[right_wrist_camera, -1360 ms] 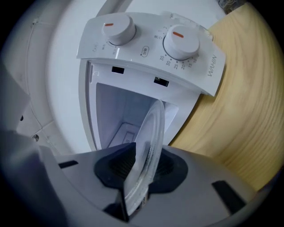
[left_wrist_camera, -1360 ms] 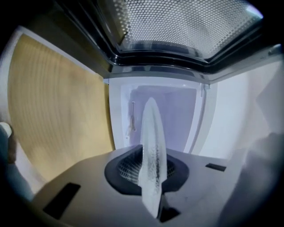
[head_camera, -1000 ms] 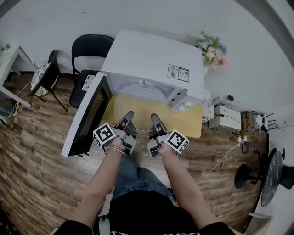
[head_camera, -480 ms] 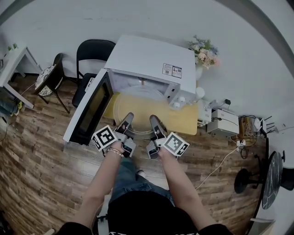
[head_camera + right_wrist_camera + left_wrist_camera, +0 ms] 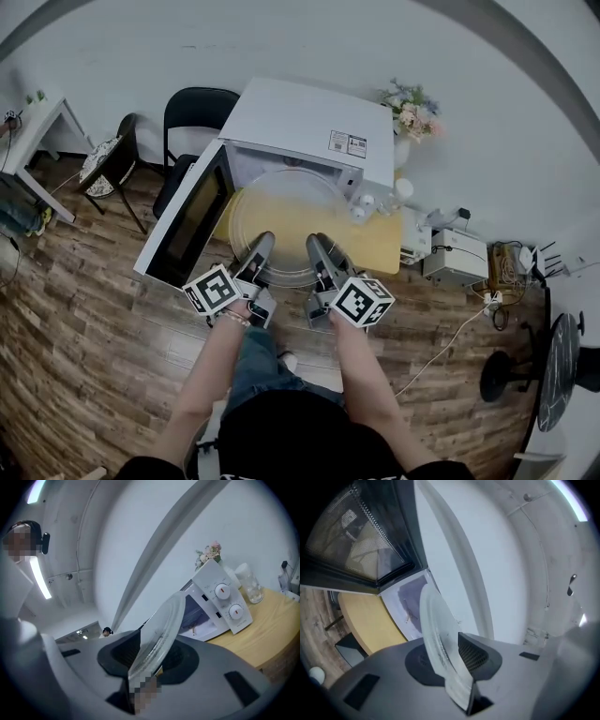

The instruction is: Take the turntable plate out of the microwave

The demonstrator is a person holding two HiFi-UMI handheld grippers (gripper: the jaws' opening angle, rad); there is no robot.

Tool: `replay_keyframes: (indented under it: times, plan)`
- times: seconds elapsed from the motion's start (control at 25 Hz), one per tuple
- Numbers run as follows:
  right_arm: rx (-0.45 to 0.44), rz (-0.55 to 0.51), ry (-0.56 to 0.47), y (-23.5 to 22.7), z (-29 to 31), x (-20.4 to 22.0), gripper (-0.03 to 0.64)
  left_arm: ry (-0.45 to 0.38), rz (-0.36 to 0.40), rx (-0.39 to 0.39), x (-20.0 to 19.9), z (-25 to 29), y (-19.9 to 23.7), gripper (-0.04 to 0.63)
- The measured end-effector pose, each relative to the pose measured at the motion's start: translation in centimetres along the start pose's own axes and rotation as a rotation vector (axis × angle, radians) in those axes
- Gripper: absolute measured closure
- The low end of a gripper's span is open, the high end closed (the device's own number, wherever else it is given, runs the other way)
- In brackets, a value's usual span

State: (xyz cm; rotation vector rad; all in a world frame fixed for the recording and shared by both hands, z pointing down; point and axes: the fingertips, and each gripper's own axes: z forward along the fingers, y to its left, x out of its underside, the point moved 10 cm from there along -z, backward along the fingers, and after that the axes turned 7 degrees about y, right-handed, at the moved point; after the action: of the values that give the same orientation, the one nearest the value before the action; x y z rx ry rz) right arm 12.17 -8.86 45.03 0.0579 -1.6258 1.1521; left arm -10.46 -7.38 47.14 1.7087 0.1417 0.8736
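Observation:
The clear glass turntable plate (image 5: 281,220) hangs in the air in front of the open white microwave (image 5: 309,117), over the wooden table (image 5: 380,242). My left gripper (image 5: 260,246) grips its near rim on the left and my right gripper (image 5: 317,247) on the right. The jaws of both have just been opening a little, with the rim still between the pads. In the left gripper view the plate (image 5: 435,625) stands edge-on in my left gripper (image 5: 451,654). The right gripper view shows the plate (image 5: 164,623) wedged in my right gripper (image 5: 149,657), with the microwave (image 5: 220,603) behind.
The microwave door (image 5: 187,220) stands open to the left. A black chair (image 5: 192,105) is behind it, and a flower vase (image 5: 411,101) sits at the right. A white box (image 5: 455,253) with cables lies right of the table. The floor is wood.
Both grippers have risen and drawn back toward me with the plate, which has come out of the microwave's cavity. Both wrists have rolled, turning the marker cubes.

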Motion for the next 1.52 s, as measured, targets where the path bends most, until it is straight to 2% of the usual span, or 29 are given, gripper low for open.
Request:
replay_keyframes:
  times: [0.2, 0.4, 0.56, 1.0, 1.24, 1.52]
  plan:
    - [-0.022, -0.037, -0.024, 1.2, -0.8, -0.8, 0.492, -0.006, 0.109, -0.003, -0.4, -0.4, -1.6, 0.514]
    - [-0.040, -0.102, -0.046, 2.4, -1.4, -2.0, 0.476, -0.005, 0.221, 0.026, -1.1, -0.1, -4.0, 0.505]
    - [-0.063, -0.148, -0.101, 3.2, -1.1, -3.5, 0.471, -0.004, 0.307, 0.069, -2.6, 0.7, -5.6, 0.499]
    - [-0.060, -0.226, -0.204, 5.2, 2.2, -8.5, 0.468, 0.000, 0.391, 0.159, -8.6, 4.1, -8.0, 0.495]
    - [-0.063, -0.281, -0.262, 5.9, 3.8, -10.6, 0.466, -0.001, 0.480, 0.213, -11.2, 5.7, -8.8, 0.483]
    - [-0.065, -0.352, -0.314, 7.2, 5.9, -11.9, 0.465, -0.019, 0.546, 0.271, -14.2, 6.4, -9.0, 0.477]
